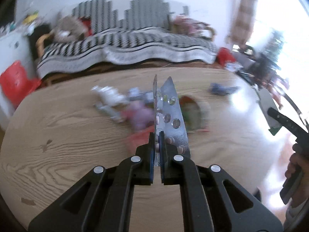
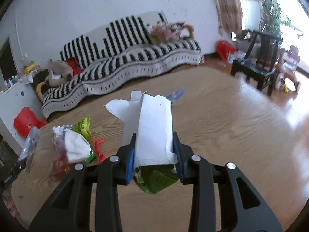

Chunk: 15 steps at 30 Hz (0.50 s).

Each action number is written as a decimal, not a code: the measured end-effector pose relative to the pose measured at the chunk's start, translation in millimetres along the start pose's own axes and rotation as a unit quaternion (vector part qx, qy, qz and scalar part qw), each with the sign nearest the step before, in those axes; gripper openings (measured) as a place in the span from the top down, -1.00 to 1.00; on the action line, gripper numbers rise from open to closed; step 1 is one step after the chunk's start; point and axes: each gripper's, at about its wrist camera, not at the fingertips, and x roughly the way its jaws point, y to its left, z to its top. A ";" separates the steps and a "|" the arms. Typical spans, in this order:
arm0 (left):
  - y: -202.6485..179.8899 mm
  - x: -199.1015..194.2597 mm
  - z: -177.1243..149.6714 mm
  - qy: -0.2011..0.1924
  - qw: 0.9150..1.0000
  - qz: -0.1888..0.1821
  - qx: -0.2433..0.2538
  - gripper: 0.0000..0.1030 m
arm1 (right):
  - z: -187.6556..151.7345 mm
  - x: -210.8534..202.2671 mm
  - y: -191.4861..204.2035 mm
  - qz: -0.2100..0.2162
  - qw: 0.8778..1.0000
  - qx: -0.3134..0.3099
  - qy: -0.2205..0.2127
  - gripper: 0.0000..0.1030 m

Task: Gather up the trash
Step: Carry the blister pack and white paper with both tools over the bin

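Note:
My left gripper (image 1: 156,135) is shut on a folded silver pill blister pack (image 1: 171,114) that stands up from its pads above the wooden table (image 1: 67,135). Behind it lies a blurred heap of trash (image 1: 133,108). My right gripper (image 2: 154,141) is shut on a torn white carton (image 2: 154,123) with green print on its underside. In the right wrist view the blister pack (image 2: 30,143) and the left gripper's tip show at the left edge. A pile of crumpled white paper (image 2: 75,147), a green wrapper (image 2: 83,127) and red scraps (image 2: 98,147) lies on the table to its left.
A blue scrap (image 2: 176,94) lies further back on the table. A sofa with a striped cover (image 2: 123,65) runs along the wall beyond the table. A red bear-shaped stool (image 2: 26,122) stands at the left, a dark chair (image 2: 256,63) at the right.

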 end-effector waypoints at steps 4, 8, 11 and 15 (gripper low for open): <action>-80.8 -24.4 -5.8 0.002 0.997 -0.040 0.064 0.93 | 2.6 -69.2 -36.5 -0.005 1.000 -0.005 -0.030 0.33; -148.1 -34.2 -31.7 0.026 0.990 -0.088 0.110 0.93 | -2.4 -130.4 -87.6 -0.001 0.999 0.024 -0.042 0.33; -188.1 -31.2 -59.1 0.063 0.982 -0.128 0.123 0.93 | -20.4 -154.3 -118.4 0.001 0.999 0.039 -0.023 0.33; -236.5 -10.8 -101.3 0.134 0.966 -0.167 0.142 0.93 | -71.8 -170.7 -167.5 -0.026 0.997 0.071 0.016 0.33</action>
